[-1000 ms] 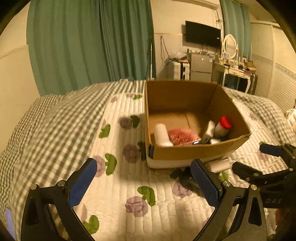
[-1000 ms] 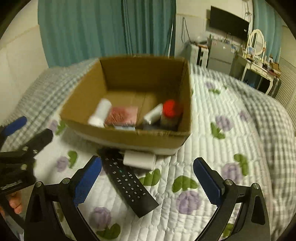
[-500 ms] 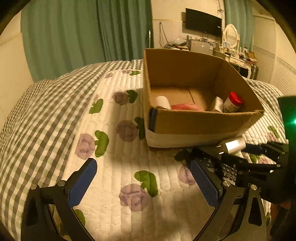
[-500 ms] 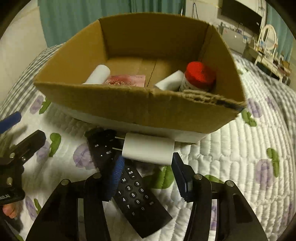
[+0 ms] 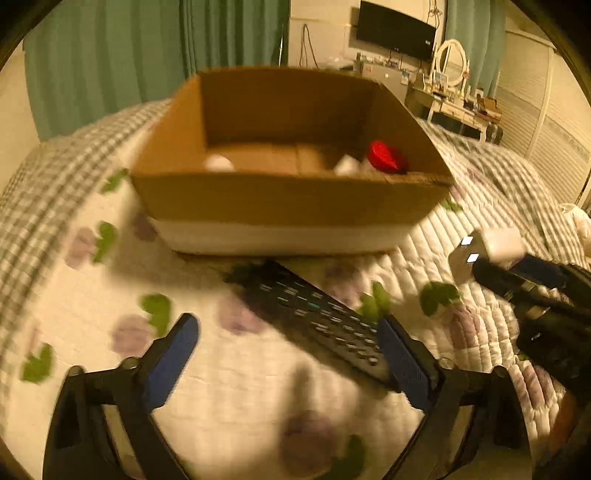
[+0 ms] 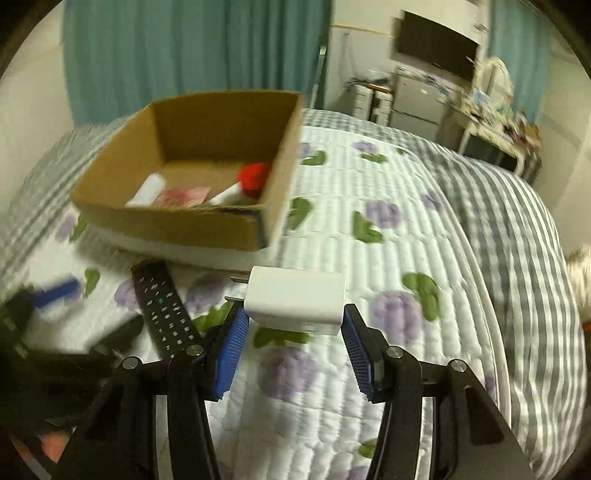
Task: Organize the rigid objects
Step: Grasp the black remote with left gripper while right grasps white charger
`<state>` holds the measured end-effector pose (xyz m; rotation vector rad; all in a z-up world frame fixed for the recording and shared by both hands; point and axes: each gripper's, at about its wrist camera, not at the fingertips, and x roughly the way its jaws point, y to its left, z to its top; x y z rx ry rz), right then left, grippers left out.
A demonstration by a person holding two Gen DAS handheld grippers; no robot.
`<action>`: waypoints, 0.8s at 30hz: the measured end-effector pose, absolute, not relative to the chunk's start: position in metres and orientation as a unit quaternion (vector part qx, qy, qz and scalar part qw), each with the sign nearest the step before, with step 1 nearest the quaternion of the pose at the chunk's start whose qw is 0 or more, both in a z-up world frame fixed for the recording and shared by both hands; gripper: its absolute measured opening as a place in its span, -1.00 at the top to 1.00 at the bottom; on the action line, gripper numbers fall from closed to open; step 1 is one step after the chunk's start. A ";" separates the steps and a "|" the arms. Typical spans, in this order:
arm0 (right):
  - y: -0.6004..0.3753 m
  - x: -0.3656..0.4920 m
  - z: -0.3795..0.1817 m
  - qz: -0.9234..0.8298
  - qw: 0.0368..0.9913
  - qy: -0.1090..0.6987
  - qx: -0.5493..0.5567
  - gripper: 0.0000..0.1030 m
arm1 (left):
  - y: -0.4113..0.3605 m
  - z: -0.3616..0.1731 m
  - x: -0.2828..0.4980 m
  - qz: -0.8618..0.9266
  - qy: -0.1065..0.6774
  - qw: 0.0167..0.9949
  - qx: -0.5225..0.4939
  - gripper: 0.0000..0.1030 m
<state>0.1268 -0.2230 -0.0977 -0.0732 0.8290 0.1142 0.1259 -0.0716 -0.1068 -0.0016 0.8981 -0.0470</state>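
My right gripper (image 6: 293, 332) is shut on a white charger plug (image 6: 295, 300) and holds it above the quilt, right of the cardboard box (image 6: 177, 221); the plug also shows in the left wrist view (image 5: 491, 245). The box (image 5: 284, 206) holds a red-capped bottle (image 5: 384, 161), white tubes and a pink packet (image 6: 181, 195). A black remote control (image 5: 317, 321) lies on the quilt in front of the box, also in the right wrist view (image 6: 162, 306). My left gripper (image 5: 288, 354) is open, its jaws on either side of the remote's near end.
The bed has a floral quilt (image 6: 369, 229) and a checked blanket (image 6: 517, 229). Green curtains (image 5: 147, 55), a television (image 5: 395, 29) and a cluttered dressing table (image 5: 461, 103) stand beyond the bed.
My right gripper closed on the white plug and lifted it to the right, away from the box. My left gripper moved right, toward the remote, staying open.
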 end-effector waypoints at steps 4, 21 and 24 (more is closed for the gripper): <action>-0.240 0.130 -0.100 0.053 0.913 0.404 0.010 0.01 | -0.092 -0.124 0.138 -0.030 0.459 0.888 -0.011 -0.70; -0.246 0.125 -0.094 0.063 0.916 0.394 0.031 0.01 | -0.077 -0.137 0.138 -0.040 0.506 0.860 -0.050 0.37; -0.240 0.121 -0.091 0.061 0.918 0.391 0.019 0.01 | -0.061 -0.130 0.122 -0.045 0.502 0.862 -0.044 0.56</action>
